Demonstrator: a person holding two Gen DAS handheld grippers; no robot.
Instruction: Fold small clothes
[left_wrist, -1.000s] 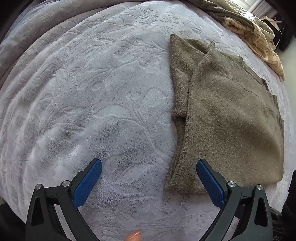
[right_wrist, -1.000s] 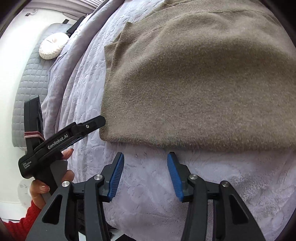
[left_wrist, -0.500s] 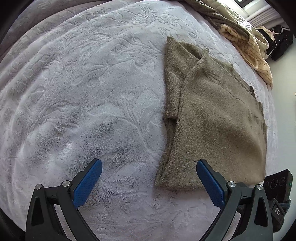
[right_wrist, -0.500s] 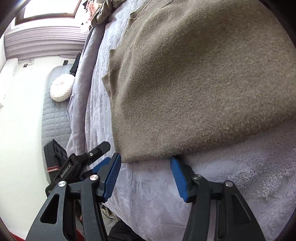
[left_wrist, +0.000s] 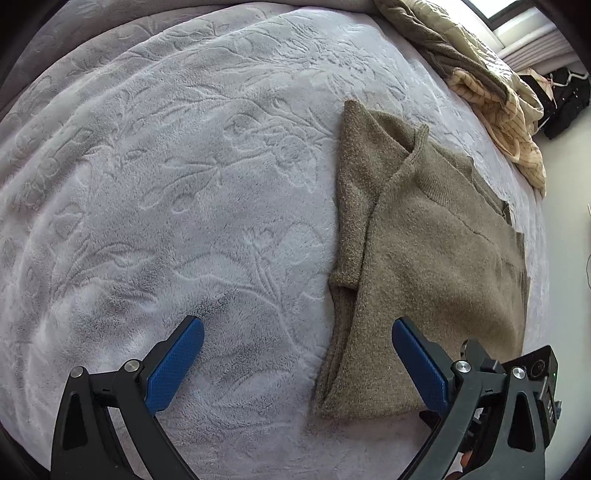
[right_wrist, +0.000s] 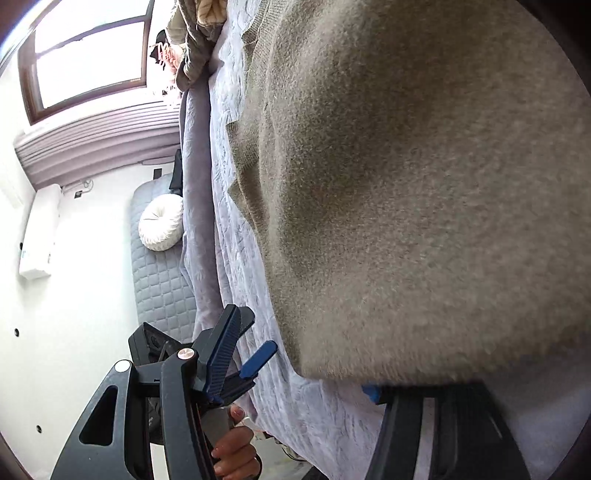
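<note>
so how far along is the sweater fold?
Done: olive sweater lies on the grey blanket, sleeves folded in. In hand: right gripper open at the near hem, one finger under it; left gripper open, empty. Left: grip and fold the hem.

Olive-brown knit sweater (left_wrist: 436, 266), fuzzy texture, ribbed neckline toward upper centre of left wrist view. Partly folded: one side flap turned over body, sleeve doubled along left edge. Lies flat across right half of frame, hem at lower right. In right wrist view fills centre and right (right_wrist: 424, 192), near edge lifted, bottom corner hanging at lower centre.
</note>
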